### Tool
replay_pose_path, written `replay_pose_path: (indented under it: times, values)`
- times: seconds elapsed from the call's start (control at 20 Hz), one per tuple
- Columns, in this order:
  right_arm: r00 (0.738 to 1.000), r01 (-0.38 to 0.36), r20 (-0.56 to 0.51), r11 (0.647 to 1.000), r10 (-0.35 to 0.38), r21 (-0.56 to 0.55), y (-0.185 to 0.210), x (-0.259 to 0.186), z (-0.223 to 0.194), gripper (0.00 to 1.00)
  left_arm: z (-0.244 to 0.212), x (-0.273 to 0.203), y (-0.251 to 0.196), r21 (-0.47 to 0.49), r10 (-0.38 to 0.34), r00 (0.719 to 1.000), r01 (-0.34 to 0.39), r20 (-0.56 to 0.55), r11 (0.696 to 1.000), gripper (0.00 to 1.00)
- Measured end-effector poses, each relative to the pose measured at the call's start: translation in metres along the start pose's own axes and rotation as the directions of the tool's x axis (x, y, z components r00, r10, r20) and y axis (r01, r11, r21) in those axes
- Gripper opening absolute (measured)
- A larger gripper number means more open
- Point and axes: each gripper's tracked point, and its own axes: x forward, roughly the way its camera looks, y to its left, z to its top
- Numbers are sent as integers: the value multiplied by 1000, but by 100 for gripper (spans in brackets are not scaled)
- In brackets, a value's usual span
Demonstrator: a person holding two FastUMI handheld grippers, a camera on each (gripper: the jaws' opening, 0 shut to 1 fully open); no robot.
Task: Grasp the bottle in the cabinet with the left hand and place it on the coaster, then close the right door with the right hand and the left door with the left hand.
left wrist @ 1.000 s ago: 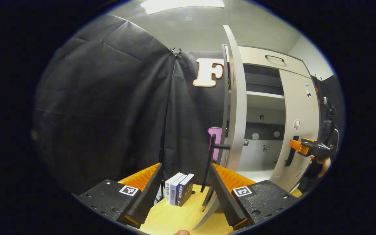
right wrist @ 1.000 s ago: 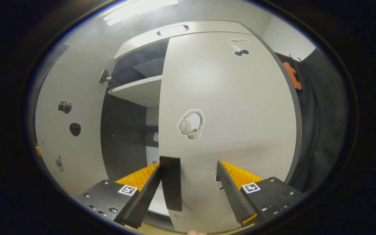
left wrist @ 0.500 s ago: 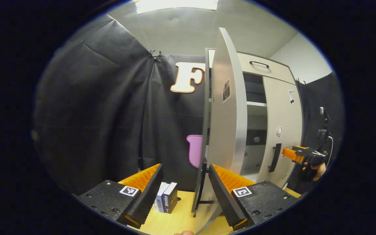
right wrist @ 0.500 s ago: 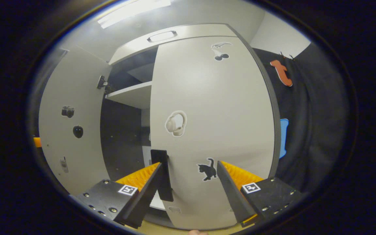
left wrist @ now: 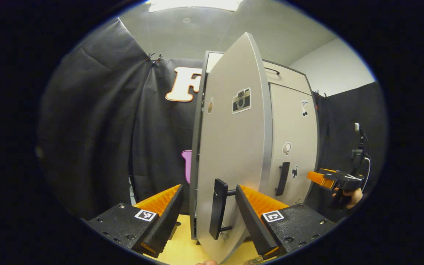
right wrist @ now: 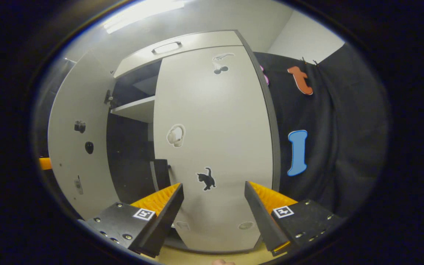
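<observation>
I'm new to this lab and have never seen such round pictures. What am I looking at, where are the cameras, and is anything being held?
There is no robot here: a person holds a two-finger gripper in each hand, and a fisheye camera rides on each, looking forward along its fingers.

In the left gripper view, the left gripper is open, its fingers on either side of the black handle of the cabinet's left door, which stands partly open. It grips nothing. Farther off at the right edge you see the right gripper and the hand holding it.

In the right gripper view, the right gripper is open and empty, facing the right door, which looks shut. The left door's inner face and a shelf show beside it.

The cabinet stands on a yellow tabletop.
</observation>
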Motion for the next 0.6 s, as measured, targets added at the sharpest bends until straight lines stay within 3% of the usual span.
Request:
replay_pose_path:
  times: [0.15,0.2,0.3,0.4,0.45,0.6]
  values:
    - [999,33,4,999,-33,-4,-20,-8,3,100,-3,11,-20,-18,-41,999,41,4,999,89]
    - [999,44,3,999,-44,-2,-27,-10,4,100,-4,15,-26,-27,-54,999,54,5,998,84]
    - [998,63,-1,998,-63,12,-39,-15,4,100,-7,24,-39,-45,-78,997,78,2,996,89]
    - [996,84,-9,996,-84,21,-51,-19,3,100,-9,34,-49,-50,-93,996,93,0,994,84]
    - [995,96,-9,995,-96,22,-58,-21,3,100,-11,39,-53,-50,-98,995,98,-4,994,91]
    - [992,128,-5,992,-128,24,-76,-28,5,100,-14,54,-64,-42,-116,993,115,-11,992,94]
